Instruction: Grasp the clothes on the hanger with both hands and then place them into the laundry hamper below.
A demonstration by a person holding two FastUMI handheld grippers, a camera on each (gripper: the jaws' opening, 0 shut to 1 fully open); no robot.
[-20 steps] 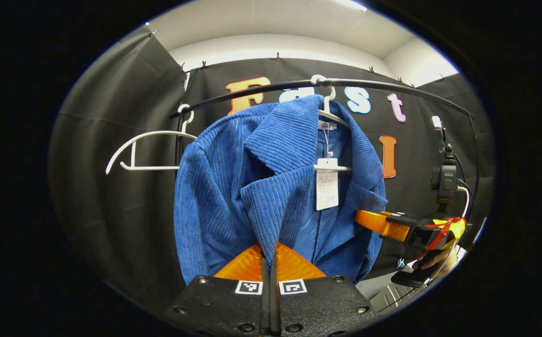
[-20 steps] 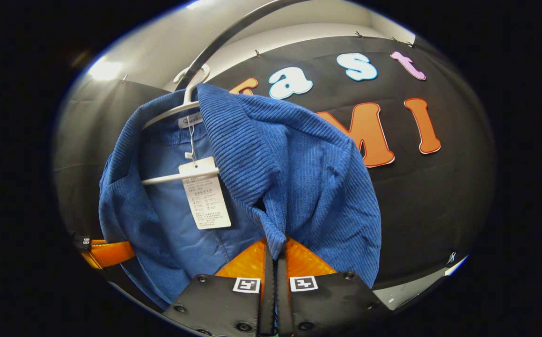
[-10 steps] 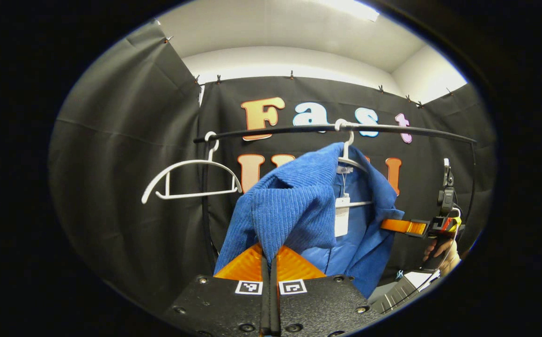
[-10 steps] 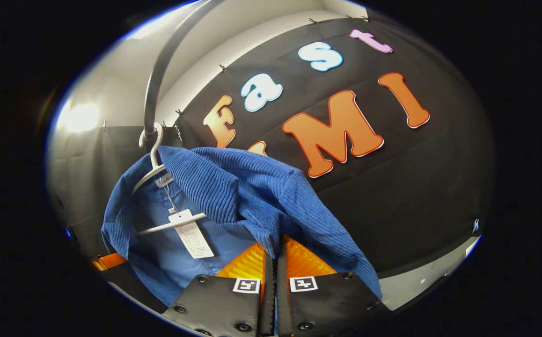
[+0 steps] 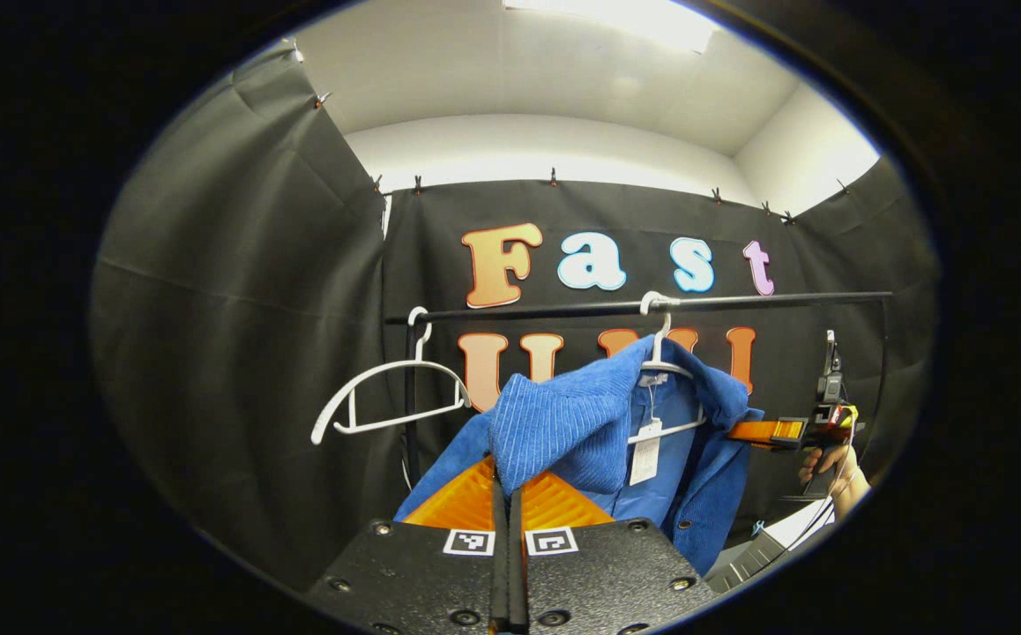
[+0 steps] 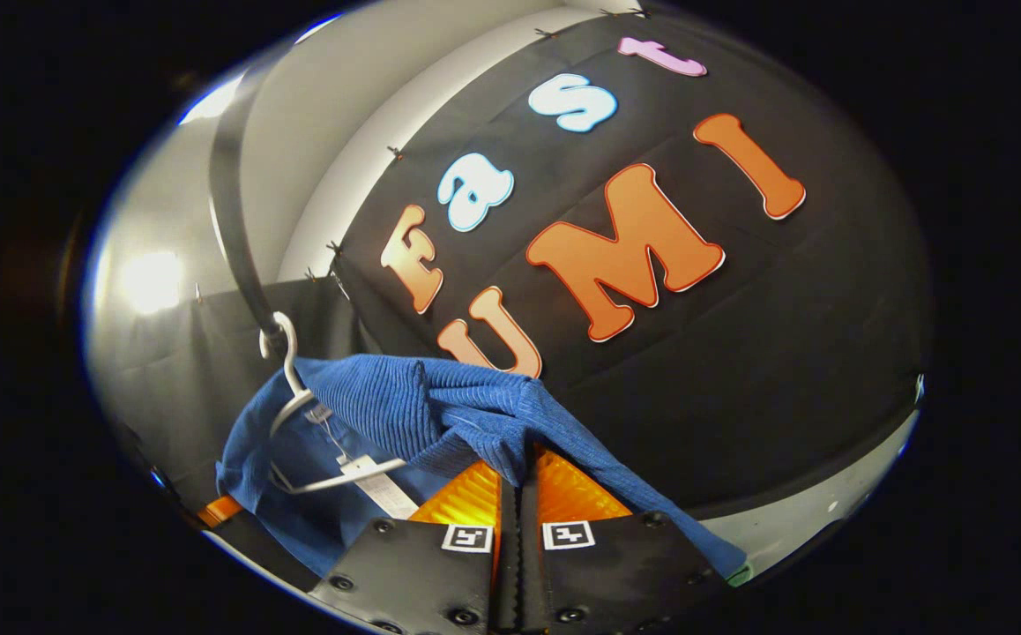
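A blue corduroy jacket is stretched off a white hanger that hooks on the black rail. My left gripper is shut on one front edge of the jacket. My right gripper is shut on the other front edge of the jacket, pulled out from its hanger. In the left gripper view the right gripper shows at the far side of the jacket, held by a hand. A paper tag dangles inside the collar. The hamper is out of sight.
A second, bare white hanger hangs at the left end of the rail beside the rack's upright post. Black cloth walls close the booth on all sides. A pale floor strip runs under the back wall.
Both grippers have drawn back from the rail with the jacket's front edges, so the garment is stretched out and looks smaller. The right gripper view has tilted.
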